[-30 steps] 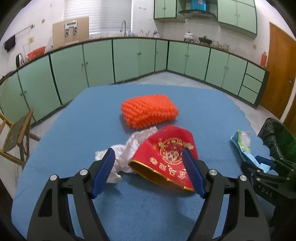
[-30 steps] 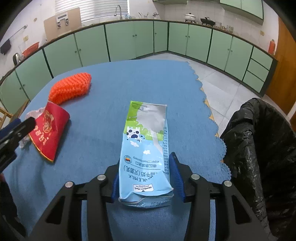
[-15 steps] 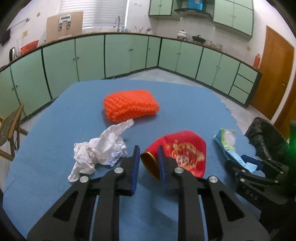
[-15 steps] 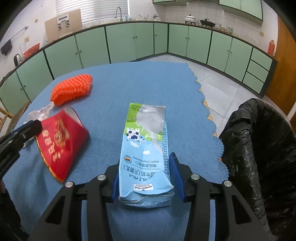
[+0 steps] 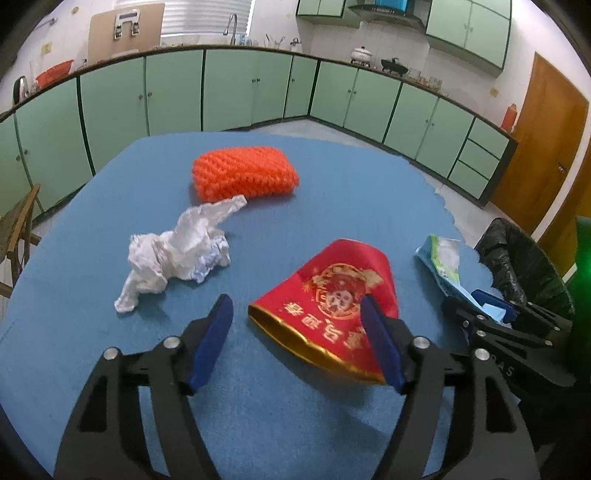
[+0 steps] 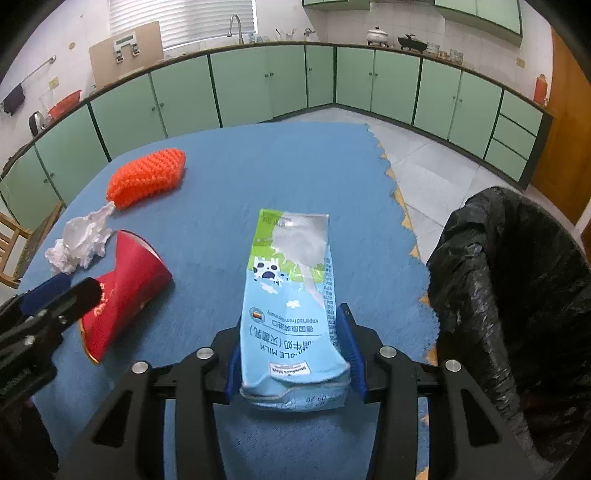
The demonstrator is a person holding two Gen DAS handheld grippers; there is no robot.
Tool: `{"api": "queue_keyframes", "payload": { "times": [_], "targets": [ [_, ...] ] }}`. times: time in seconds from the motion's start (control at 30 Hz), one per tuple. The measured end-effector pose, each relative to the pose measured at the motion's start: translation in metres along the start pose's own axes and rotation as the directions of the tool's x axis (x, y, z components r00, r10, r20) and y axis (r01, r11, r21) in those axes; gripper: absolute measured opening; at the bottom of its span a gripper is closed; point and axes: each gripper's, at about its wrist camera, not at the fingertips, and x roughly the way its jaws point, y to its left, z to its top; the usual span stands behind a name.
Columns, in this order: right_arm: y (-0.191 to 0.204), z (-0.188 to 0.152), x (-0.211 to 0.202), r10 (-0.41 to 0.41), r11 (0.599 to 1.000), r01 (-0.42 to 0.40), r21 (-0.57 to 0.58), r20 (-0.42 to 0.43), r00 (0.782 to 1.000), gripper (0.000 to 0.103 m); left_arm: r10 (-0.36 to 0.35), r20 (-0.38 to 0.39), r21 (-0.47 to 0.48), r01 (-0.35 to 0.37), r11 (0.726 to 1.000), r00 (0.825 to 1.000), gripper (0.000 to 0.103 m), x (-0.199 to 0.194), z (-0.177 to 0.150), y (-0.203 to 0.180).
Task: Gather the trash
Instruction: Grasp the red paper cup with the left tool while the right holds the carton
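The right gripper (image 6: 293, 358) squeezes a blue milk carton (image 6: 291, 310) reading "MILK, imported from Germany". The left gripper (image 5: 295, 343) has just opened wide around the red cup (image 5: 328, 306) lying on the blue table (image 5: 332, 192). The black bin bag (image 6: 509, 295) stands just past the table's edge.

Your kitchen backdrop, beyond the table

You see mint-green base cabinets (image 5: 240, 92) curving along the walls under a dark countertop, a sink faucet (image 5: 232, 29) below the blinds (image 5: 207, 16), a white pot (image 5: 361, 55) on the counter, a wooden door (image 5: 543, 147) at right, and a wooden chair (image 5: 18, 229) at left.
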Motion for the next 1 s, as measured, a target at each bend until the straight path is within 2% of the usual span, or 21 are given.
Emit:
{"api": "queue_keyframes", "payload": {
  "times": [0.13, 0.27, 0.3, 0.33, 0.43, 0.5, 1.0],
  "targets": [
    [0.0, -0.003, 0.002, 0.004, 1.0, -0.004, -0.002, 0.001, 1.0, 0.045, -0.002, -0.058, -0.032, 0.0, 0.999, 0.998, 0.079, 0.015, -0.001, 0.005],
    [-0.001, -0.004, 0.003, 0.007, 1.0, -0.007, -0.004, 0.004, 1.0, 0.045, -0.03, -0.067, -0.067, 0.025, 0.997, 0.997, 0.081, 0.022, -0.001, 0.008],
    [0.0, -0.004, 0.003, 0.007, 1.0, -0.007, -0.006, 0.006, 1.0, 0.045, -0.037, -0.066, -0.072, 0.033, 0.997, 0.997, 0.076, 0.023, 0.0, 0.008],
    [-0.001, -0.005, 0.003, 0.006, 1.0, -0.006, -0.007, 0.007, 1.0, 0.045, -0.05, -0.063, -0.077, 0.045, 0.996, 0.997, 0.062, 0.023, 0.0, 0.008],
    [-0.001, -0.005, 0.003, 0.006, 1.0, -0.006, -0.007, 0.009, 1.0, 0.045, -0.073, -0.066, -0.078, 0.068, 0.995, 0.995, 0.033, 0.025, 0.0, 0.005],
    [-0.001, -0.005, 0.002, 0.007, 1.0, -0.007, -0.007, 0.01, 1.0, 0.045, -0.079, -0.057, -0.089, 0.074, 0.993, 0.995, 0.022, 0.024, 0.0, 0.004],
    [-0.002, 0.013, -0.027, 0.038, 0.999, -0.039, 0.003, 0.05, 0.998, 0.043, -0.03, 0.095, -0.027, 0.033, 0.999, 0.995, 0.016, -0.023, 0.017, -0.012]
  ]
}}
